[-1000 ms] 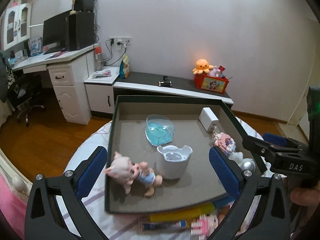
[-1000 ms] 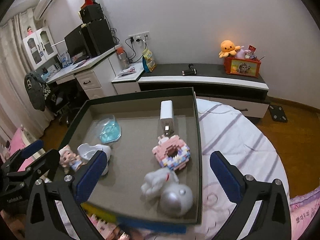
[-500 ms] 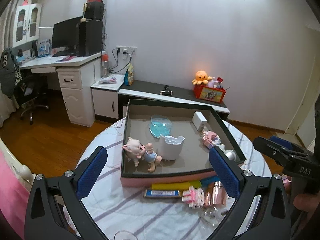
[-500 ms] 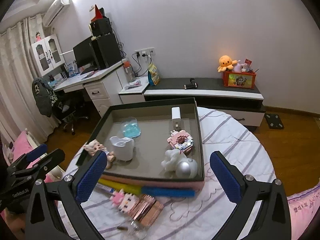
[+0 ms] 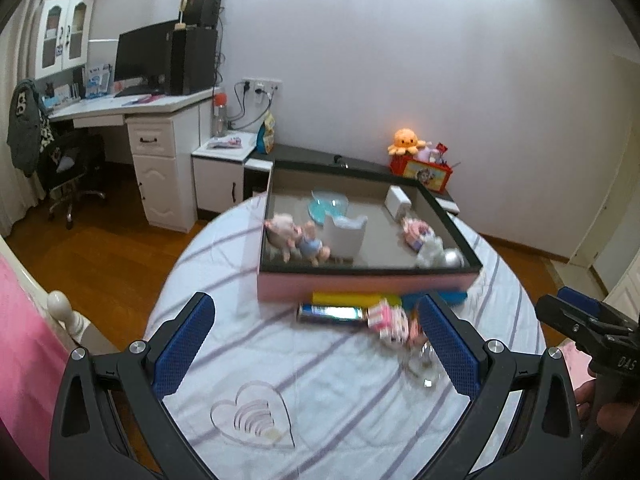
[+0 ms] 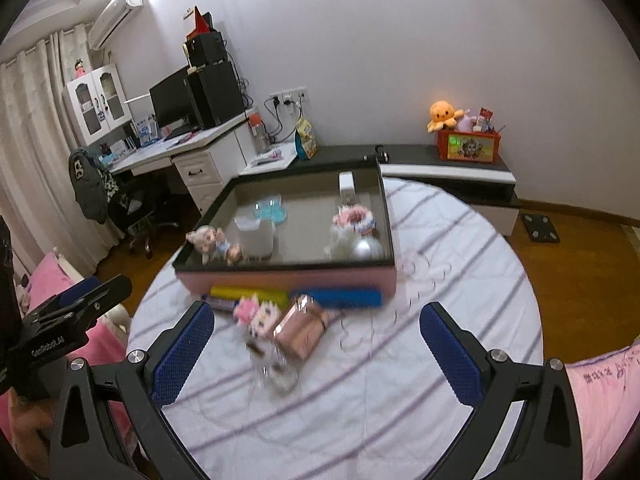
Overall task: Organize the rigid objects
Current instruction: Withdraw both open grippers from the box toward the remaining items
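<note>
Several small hard toys are lying on the counter before the tray; I'm judging the pink box light, stiff, best pinched across its sides. Both my left tool and right tool are hanging released.

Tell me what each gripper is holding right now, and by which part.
Nothing. The left gripper and the right gripper are both open and empty above the table.
</note>
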{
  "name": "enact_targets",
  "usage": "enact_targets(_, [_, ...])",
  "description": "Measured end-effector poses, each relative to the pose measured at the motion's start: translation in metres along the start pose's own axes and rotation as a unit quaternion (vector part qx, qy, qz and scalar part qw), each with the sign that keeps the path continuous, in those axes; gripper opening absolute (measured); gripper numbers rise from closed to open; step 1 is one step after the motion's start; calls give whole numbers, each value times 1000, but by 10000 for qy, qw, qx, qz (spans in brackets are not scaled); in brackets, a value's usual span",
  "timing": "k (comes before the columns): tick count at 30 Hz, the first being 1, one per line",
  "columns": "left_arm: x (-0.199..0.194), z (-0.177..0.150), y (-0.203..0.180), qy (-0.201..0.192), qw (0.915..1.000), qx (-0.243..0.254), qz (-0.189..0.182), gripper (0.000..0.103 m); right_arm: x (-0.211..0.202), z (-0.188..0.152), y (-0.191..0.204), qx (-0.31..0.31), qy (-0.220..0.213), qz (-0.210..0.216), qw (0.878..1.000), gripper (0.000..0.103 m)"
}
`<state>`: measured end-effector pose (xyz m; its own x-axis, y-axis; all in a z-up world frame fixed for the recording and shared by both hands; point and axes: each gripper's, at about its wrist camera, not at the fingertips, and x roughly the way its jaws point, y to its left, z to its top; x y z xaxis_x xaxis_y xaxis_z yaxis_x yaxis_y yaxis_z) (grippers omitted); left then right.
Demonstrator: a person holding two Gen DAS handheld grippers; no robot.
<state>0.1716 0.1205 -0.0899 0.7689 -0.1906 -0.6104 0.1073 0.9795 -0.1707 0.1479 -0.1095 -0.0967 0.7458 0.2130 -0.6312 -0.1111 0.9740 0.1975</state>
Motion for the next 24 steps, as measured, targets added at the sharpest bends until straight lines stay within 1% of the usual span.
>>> enact_targets(5, [-5, -12, -2, 78, 10000, 38, -19, 103, 1, -15, 2, -21, 143, 17, 9999, 103])
enact_targets(13, [-14, -21, -7, 85, 9999, 92, -9, 103, 8, -22, 7, -73, 276, 55, 9996, 103])
enact_targets(20, [-7, -29, -6, 260, 9996, 89, 20, 103, 37, -38, 19, -179, 666, 110, 9976, 103])
enact_targets(24, [-1, -32, -3, 354, 9993, 77, 26, 103, 55, -46, 22, -144, 812, 159, 9965, 102])
